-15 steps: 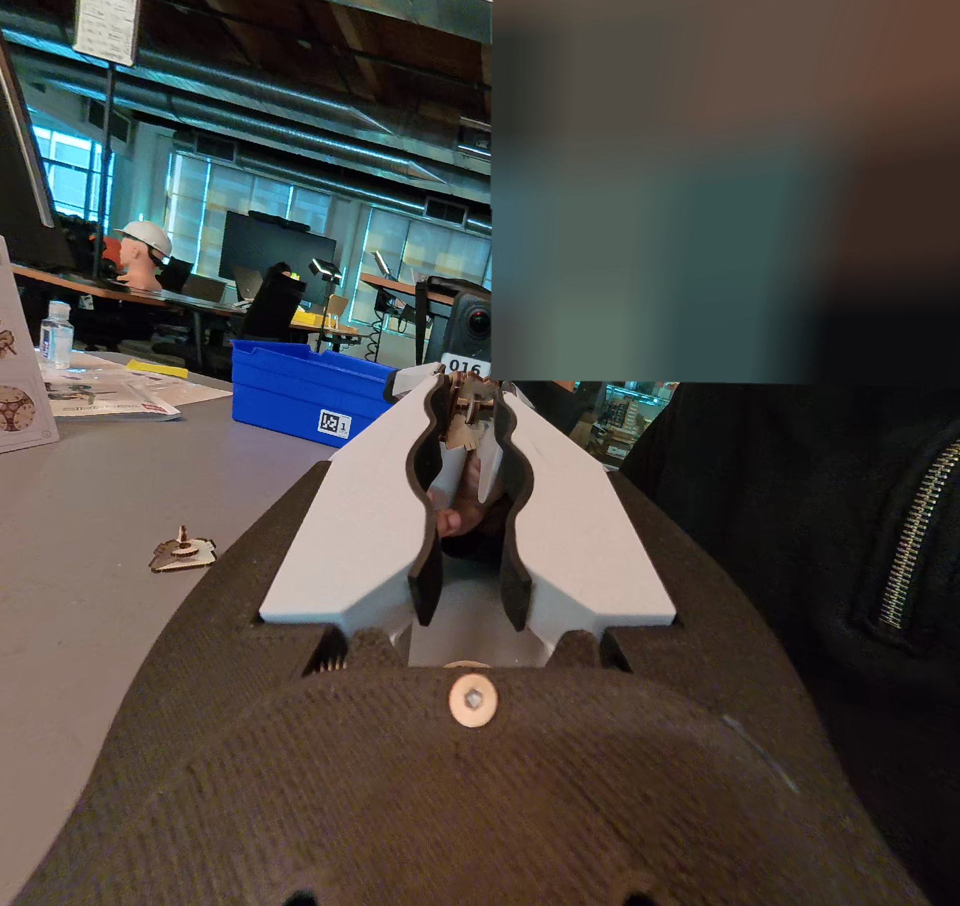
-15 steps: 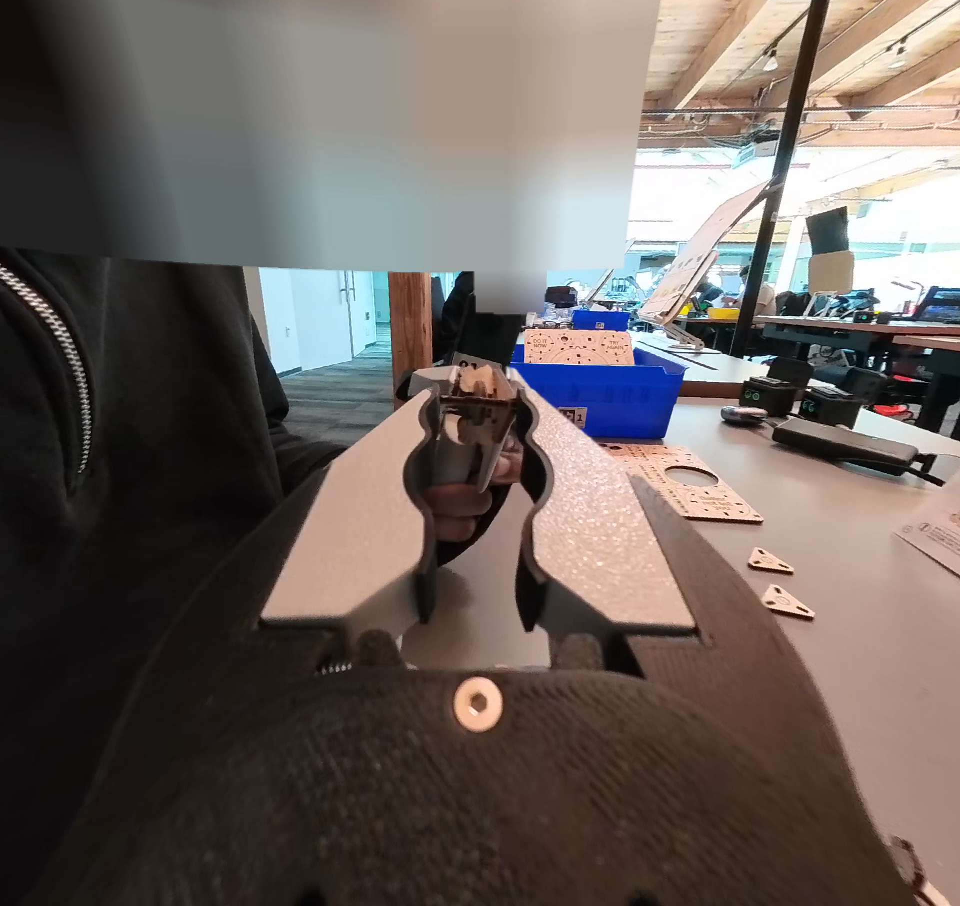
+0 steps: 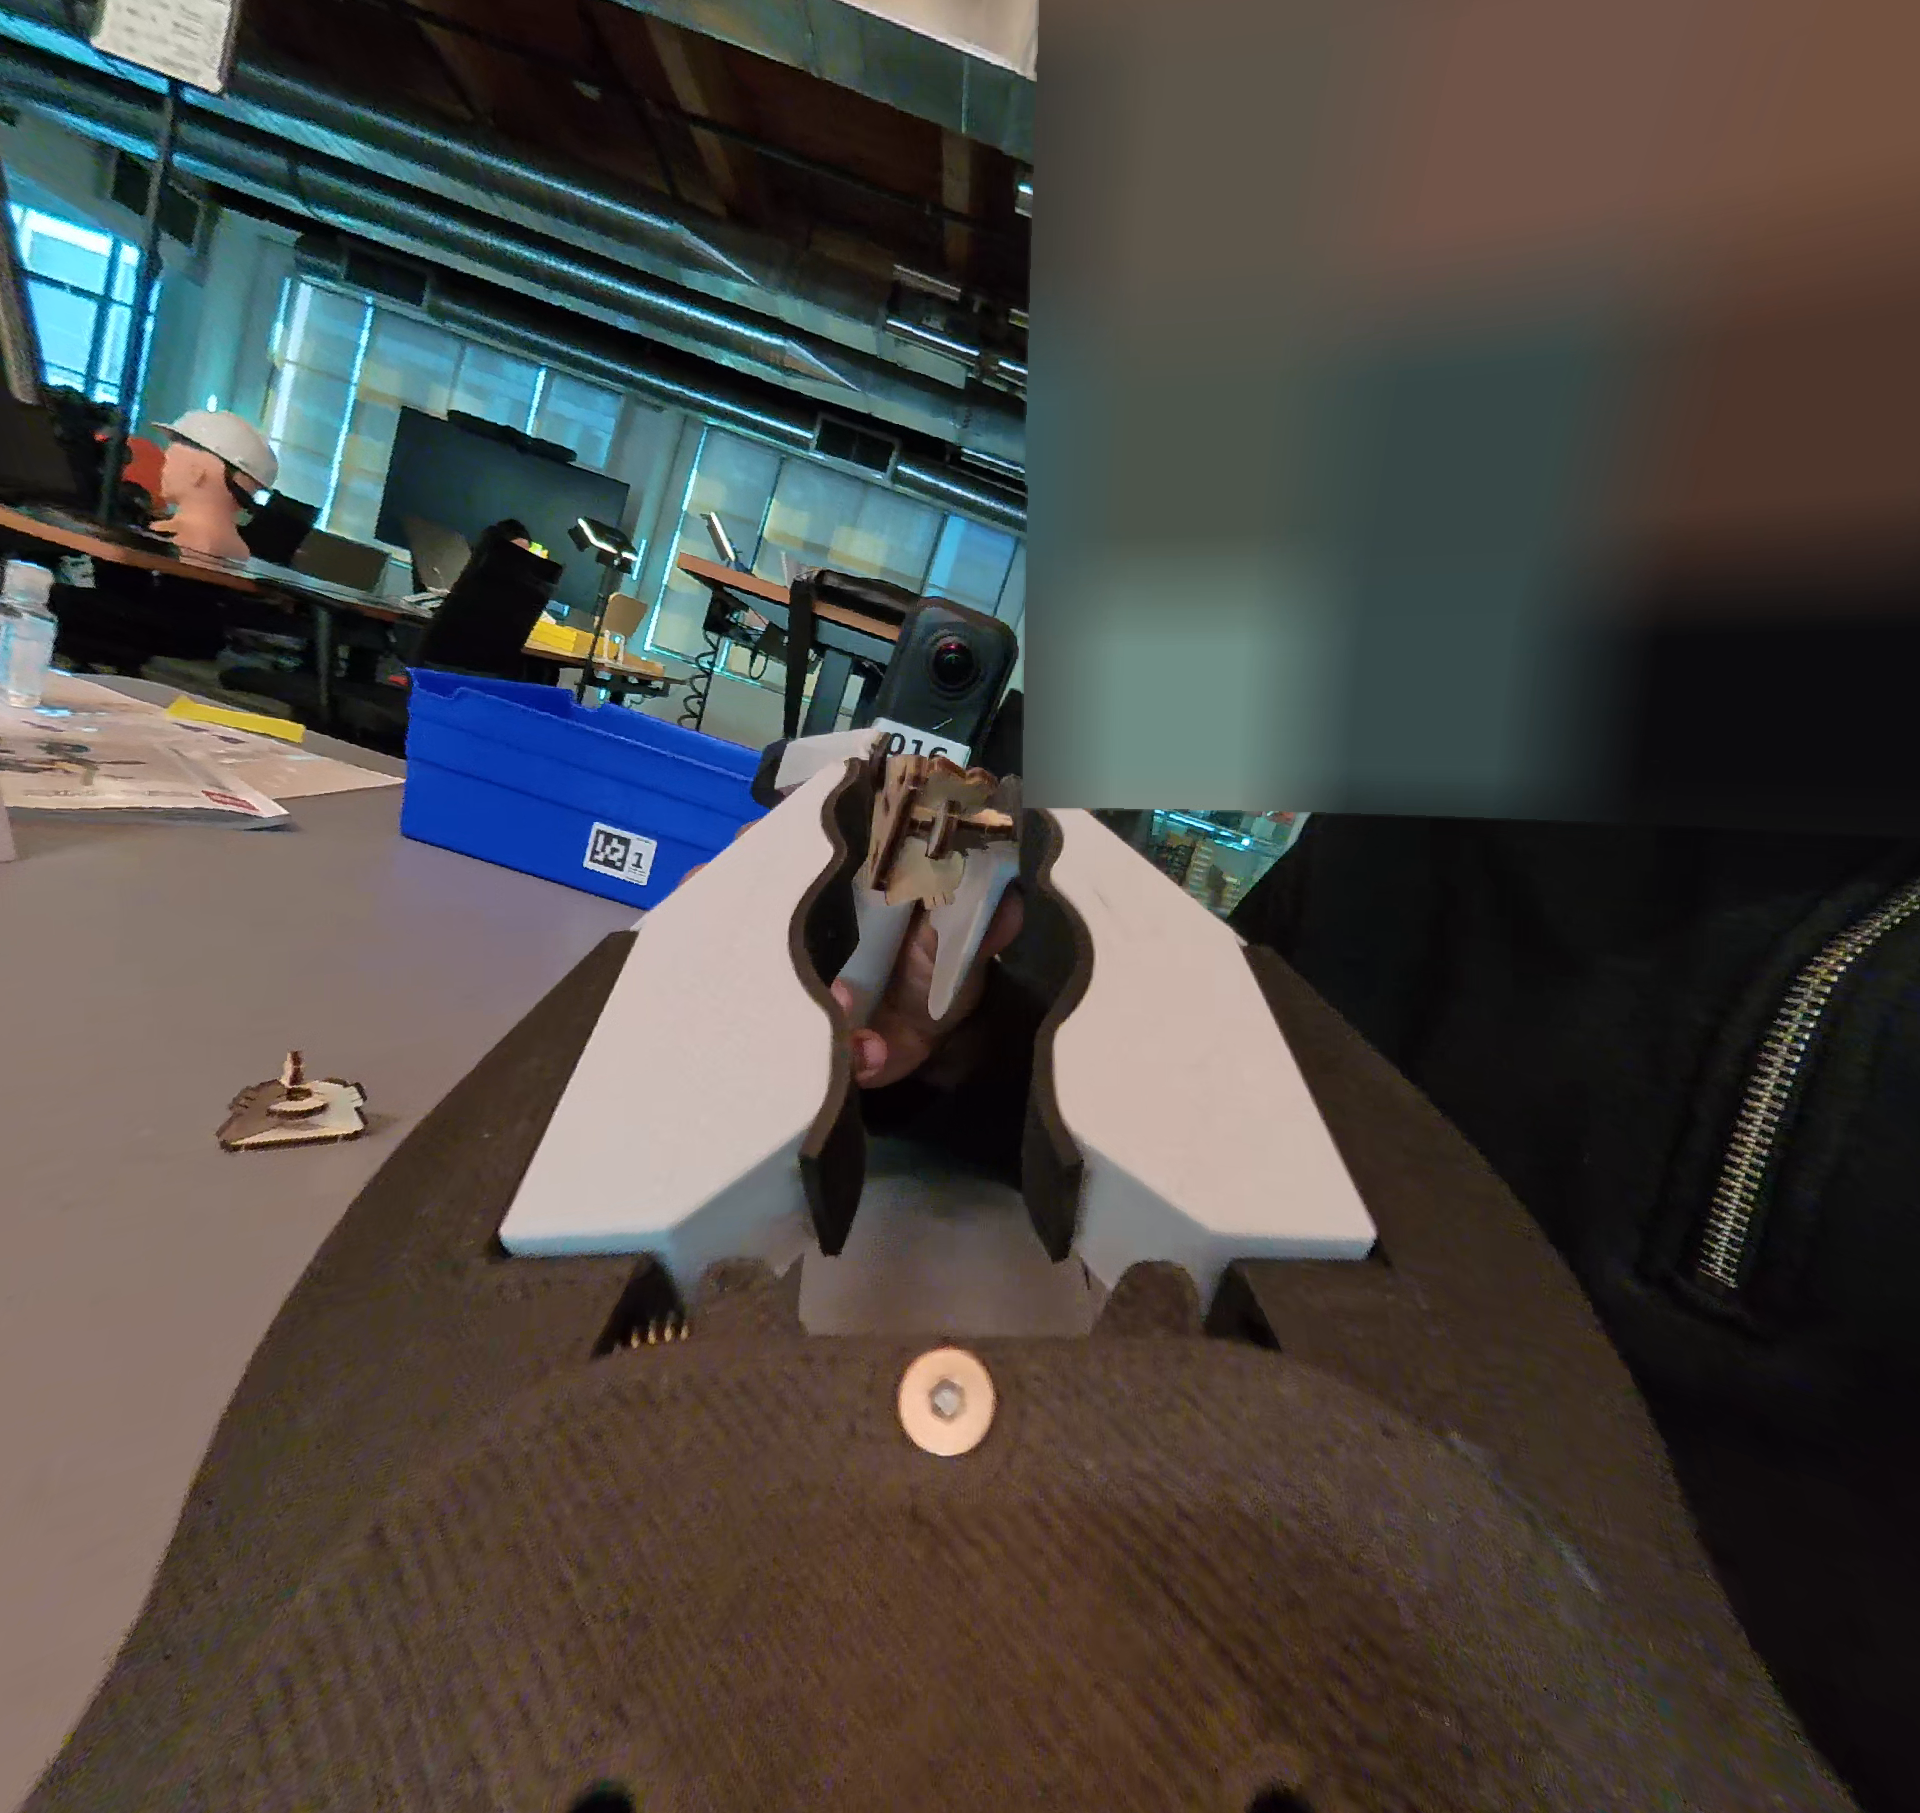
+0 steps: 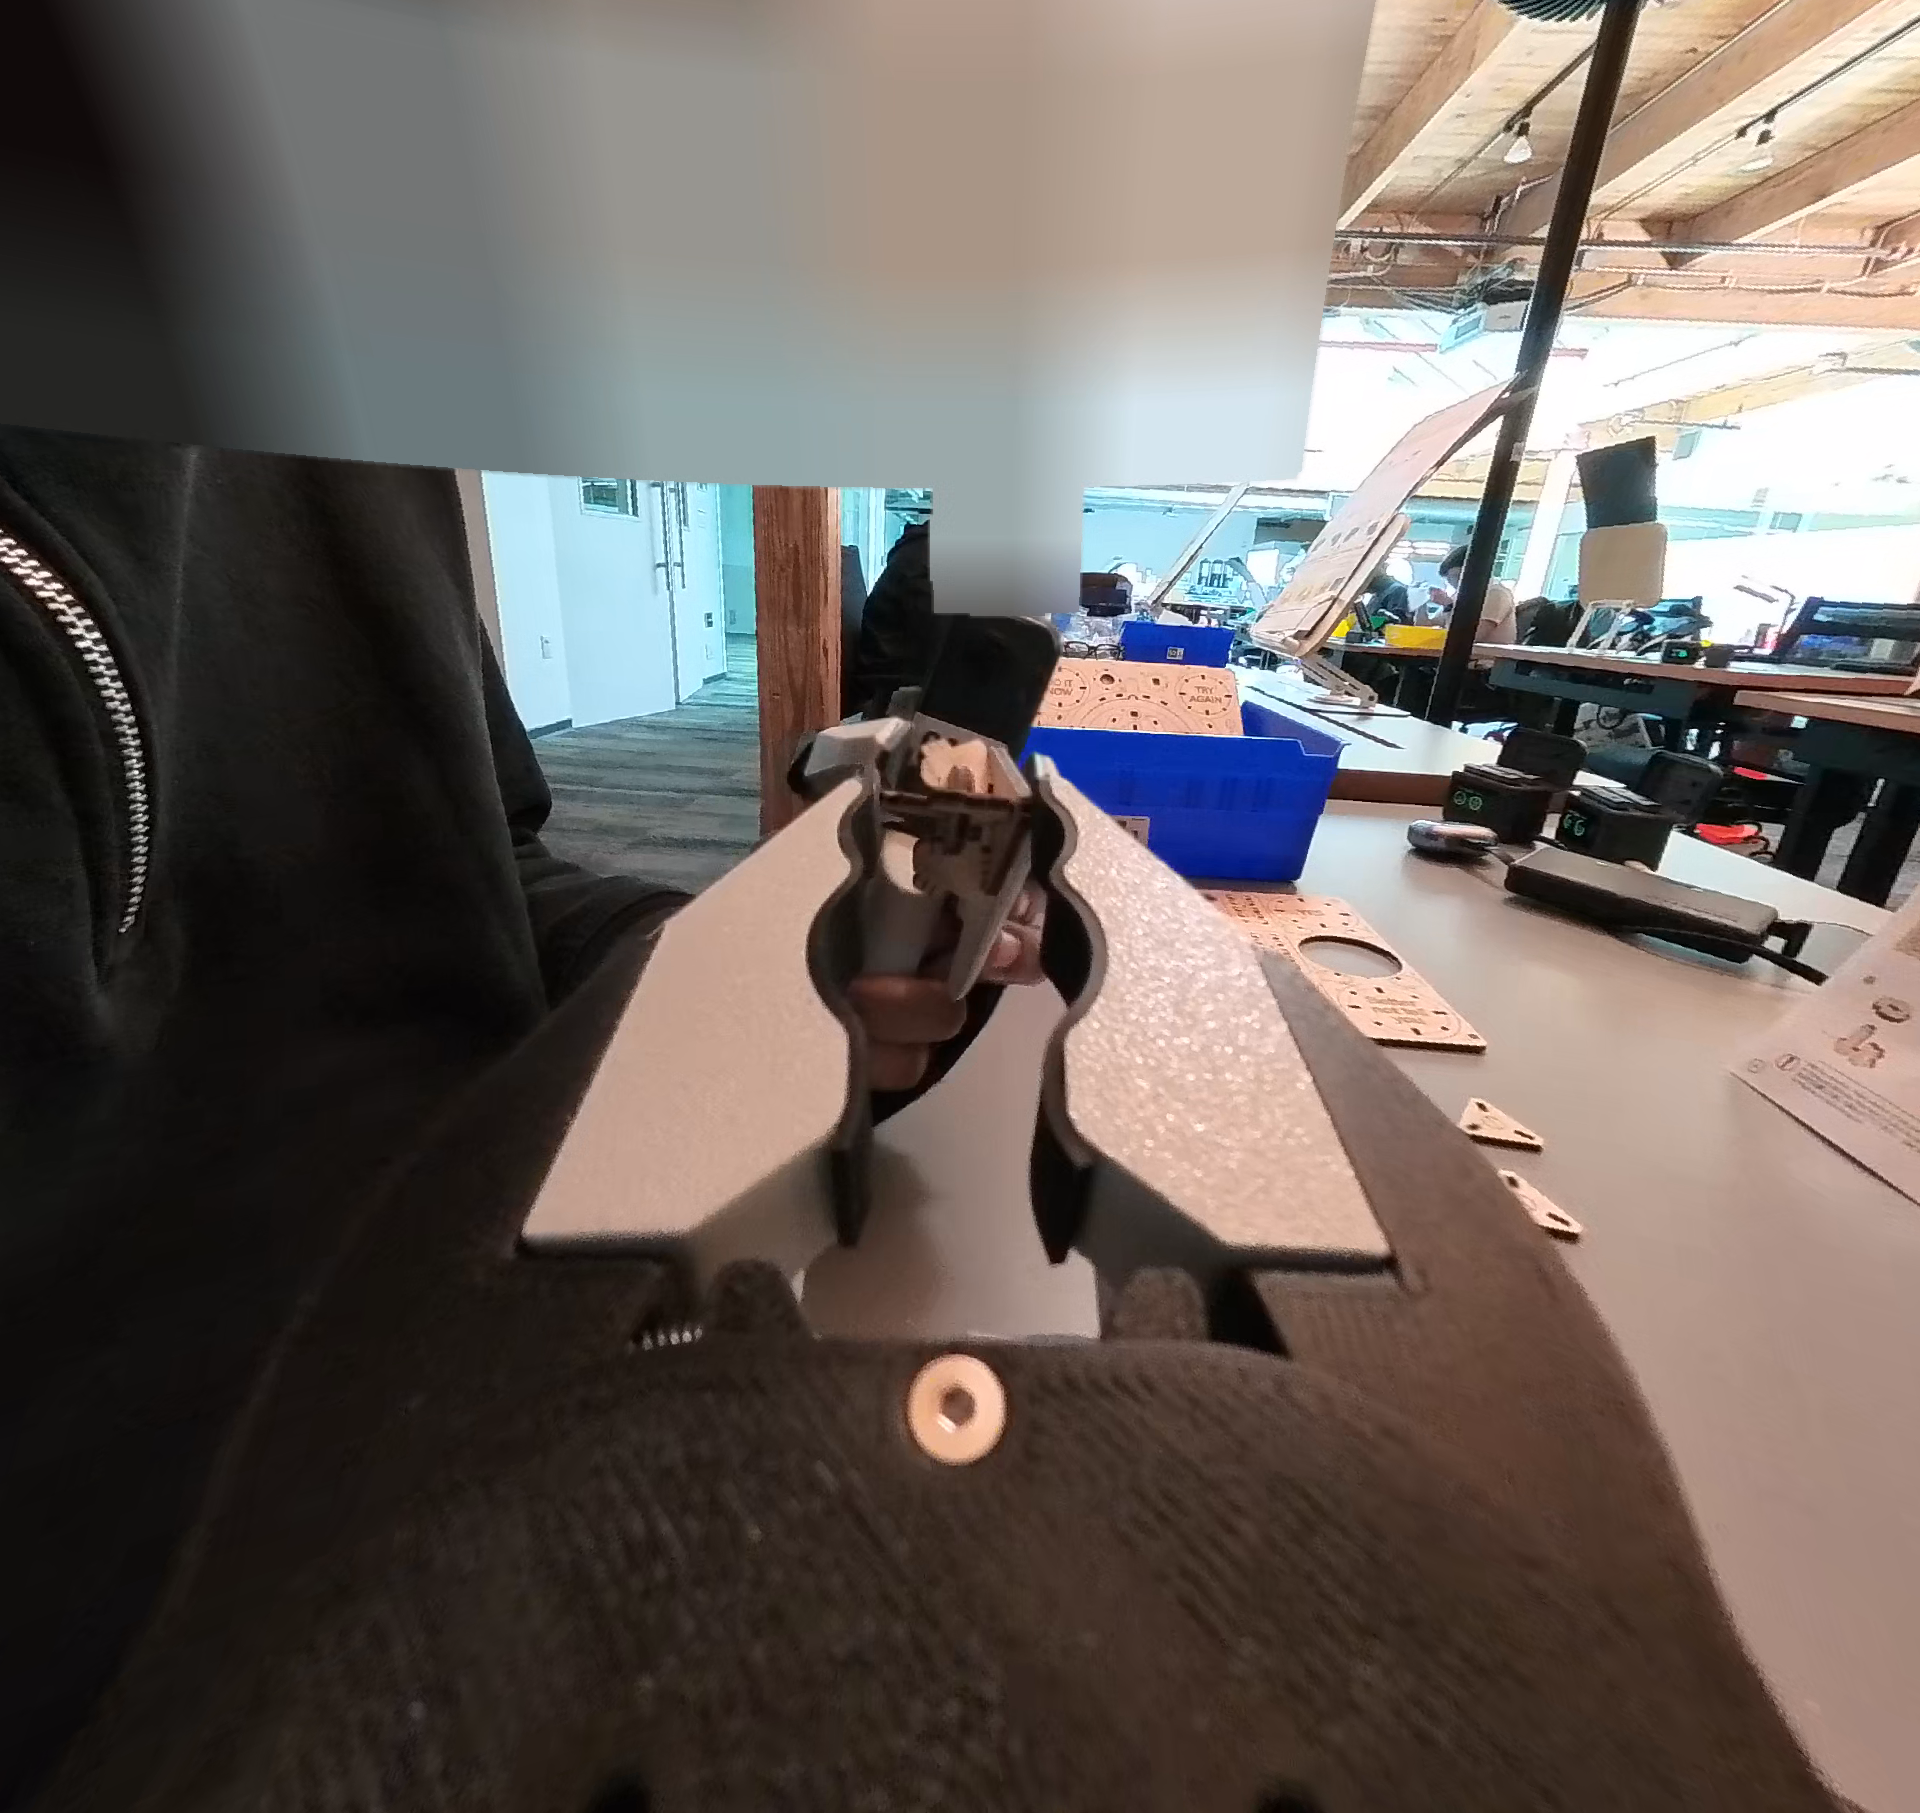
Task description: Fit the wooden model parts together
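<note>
Small wooden assembly is clamped from both sides, mid-air above the tabletop: left claw and right claw each closed on it. Squeeze is best kept even.

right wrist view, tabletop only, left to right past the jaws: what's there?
Blue bin → plywood sheet with a round hole → two small wooden triangles → black power brick → paper leaflet at the right edge.
</note>
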`<state>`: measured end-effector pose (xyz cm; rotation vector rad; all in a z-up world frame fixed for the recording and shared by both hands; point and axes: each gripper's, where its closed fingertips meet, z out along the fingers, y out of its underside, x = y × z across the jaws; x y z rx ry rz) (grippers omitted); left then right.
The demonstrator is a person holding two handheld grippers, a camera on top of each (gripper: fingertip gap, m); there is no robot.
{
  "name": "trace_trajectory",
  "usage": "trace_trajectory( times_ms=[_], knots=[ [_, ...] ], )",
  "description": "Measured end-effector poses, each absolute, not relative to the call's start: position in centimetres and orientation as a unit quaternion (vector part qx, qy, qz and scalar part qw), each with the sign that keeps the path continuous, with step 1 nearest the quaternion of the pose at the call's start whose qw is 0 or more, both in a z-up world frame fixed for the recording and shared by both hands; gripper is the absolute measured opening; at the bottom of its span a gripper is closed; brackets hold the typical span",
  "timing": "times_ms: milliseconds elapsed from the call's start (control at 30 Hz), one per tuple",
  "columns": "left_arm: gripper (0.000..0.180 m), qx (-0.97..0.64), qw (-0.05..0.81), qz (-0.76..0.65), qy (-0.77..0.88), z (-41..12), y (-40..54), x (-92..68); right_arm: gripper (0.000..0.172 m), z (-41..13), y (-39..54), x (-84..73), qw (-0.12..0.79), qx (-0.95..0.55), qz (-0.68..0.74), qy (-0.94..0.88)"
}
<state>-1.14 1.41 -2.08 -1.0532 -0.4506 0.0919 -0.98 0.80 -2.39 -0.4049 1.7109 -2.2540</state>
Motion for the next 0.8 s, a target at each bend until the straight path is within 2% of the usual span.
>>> trace_trajectory(
  times_ms=[233,367,800],
  knots=[
    [0.026,-0.497,0.839,0.044,-0.215,-2.1,1.3,-1.2,0.027,-2.7,0.7,-0.8,0.138,-0.148,-0.774,0.6],
    [0.016,-0.502,0.836,0.047,-0.216,-2.2,1.4,-1.2,0.027,-2.7,0.8,-1.0,0.126,-0.151,-0.773,0.604],
    [0.015,-0.527,0.818,0.052,-0.226,-3.1,1.9,-1.6,0.027,-2.8,1.1,-1.2,0.11,-0.157,-0.767,0.613]
  ],
)
